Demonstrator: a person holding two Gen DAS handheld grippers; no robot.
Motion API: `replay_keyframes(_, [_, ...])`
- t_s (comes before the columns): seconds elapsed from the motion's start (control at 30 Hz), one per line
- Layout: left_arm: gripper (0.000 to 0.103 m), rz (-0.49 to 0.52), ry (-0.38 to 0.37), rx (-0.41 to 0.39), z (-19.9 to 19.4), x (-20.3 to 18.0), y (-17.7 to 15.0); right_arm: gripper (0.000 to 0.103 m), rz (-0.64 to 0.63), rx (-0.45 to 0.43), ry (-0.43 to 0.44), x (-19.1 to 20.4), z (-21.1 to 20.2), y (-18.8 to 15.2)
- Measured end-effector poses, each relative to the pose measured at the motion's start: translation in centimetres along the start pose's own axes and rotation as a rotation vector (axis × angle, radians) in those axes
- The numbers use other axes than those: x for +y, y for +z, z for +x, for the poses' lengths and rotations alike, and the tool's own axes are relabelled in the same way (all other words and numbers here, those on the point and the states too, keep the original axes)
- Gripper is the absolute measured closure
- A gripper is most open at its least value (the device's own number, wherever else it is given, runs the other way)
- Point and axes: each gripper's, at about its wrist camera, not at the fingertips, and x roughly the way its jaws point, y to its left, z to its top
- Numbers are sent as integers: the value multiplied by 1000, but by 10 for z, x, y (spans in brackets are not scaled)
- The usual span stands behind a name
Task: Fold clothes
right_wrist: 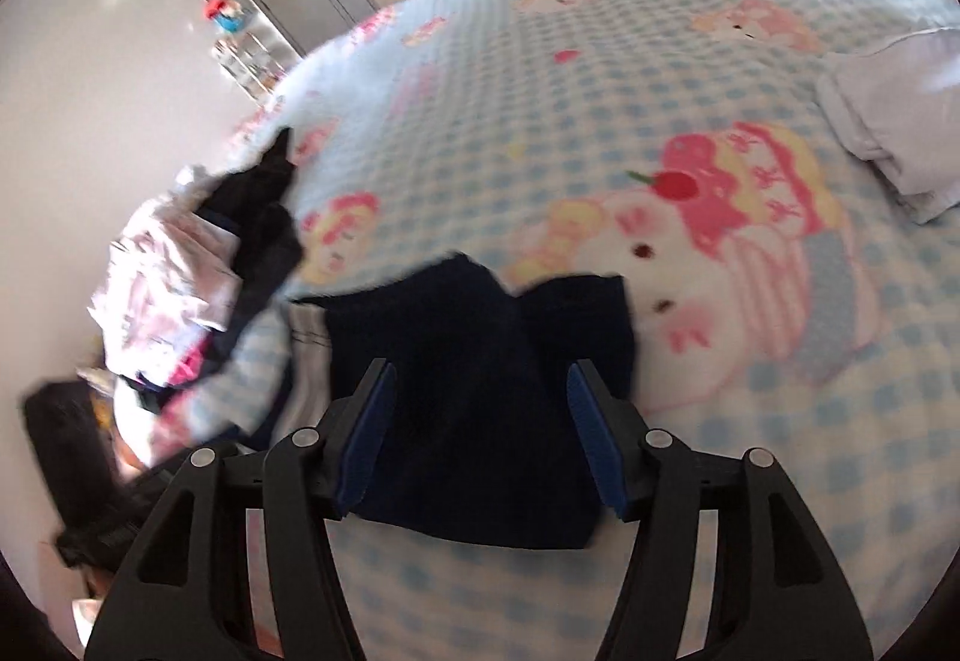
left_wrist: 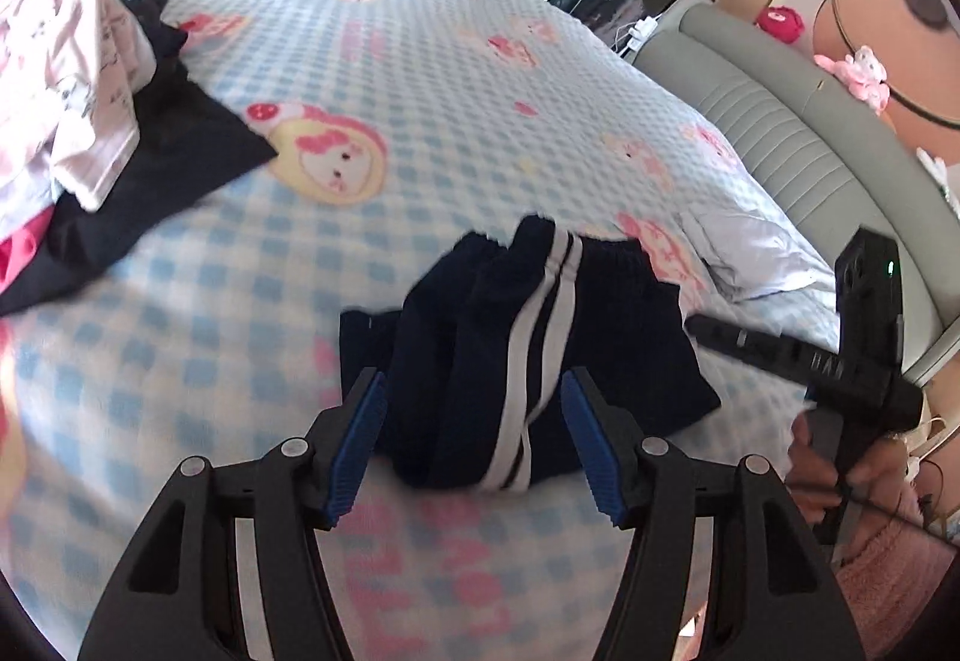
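Observation:
A folded navy garment with white side stripes (left_wrist: 522, 355) lies on the checked blanket (left_wrist: 420, 61) of a bed. My left gripper (left_wrist: 474, 409) hovers over its near edge, open, with the blue pads (left_wrist: 360, 445) on either side of the cloth and not pressing it. In the right wrist view the same navy garment (right_wrist: 480, 373) lies flat under my right gripper (right_wrist: 480, 397), which is also open and grips nothing. The right tool's black body (left_wrist: 864, 349) shows at the right of the left wrist view, held by a hand (left_wrist: 822, 475).
A heap of unfolded clothes sits at the left: a pink-and-white garment (left_wrist: 66, 79) on a black one (left_wrist: 162, 163), also the heap (right_wrist: 180, 271). A white pillow (right_wrist: 894, 133) lies at the right by the grey headboard (left_wrist: 780, 121).

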Motion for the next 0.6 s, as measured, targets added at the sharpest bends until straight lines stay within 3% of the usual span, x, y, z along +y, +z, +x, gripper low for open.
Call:
replay_keyframes(0.13, [37, -35, -38, 111, 26, 10, 9, 42, -79, 24, -13, 4, 14, -6])
replay_keyframes(0.23, [37, -93, -70, 179, 41, 17, 12, 41, -123, 107, 46, 4, 38, -10])
replay_keyframes(0.3, [38, -90, -75, 172, 45, 19, 12, 40, -161, 152, 39, 5, 51, -16])
replay_keyframes(0.37, [55, -98, -40, 185, 48, 23, 10, 46, -177, 136, 54, 6, 47, -17])
replay_keyframes(0.4, [58, -115, -45, 174, 45, 26, 10, 49, -167, 126, 87, 6, 41, -17])
replay_keyframes(0.47, [58, -149, -55, 150, 39, 33, 8, 57, -150, 111, 121, 2, 33, -16])
replay_keyframes(0.53, [54, -179, -74, 126, 33, 40, 8, 56, -148, 102, 130, -1, 26, -14])
replay_keyframes(0.6, [52, -186, -109, 154, 38, 41, 9, 56, -132, 95, 133, -5, 22, -13])
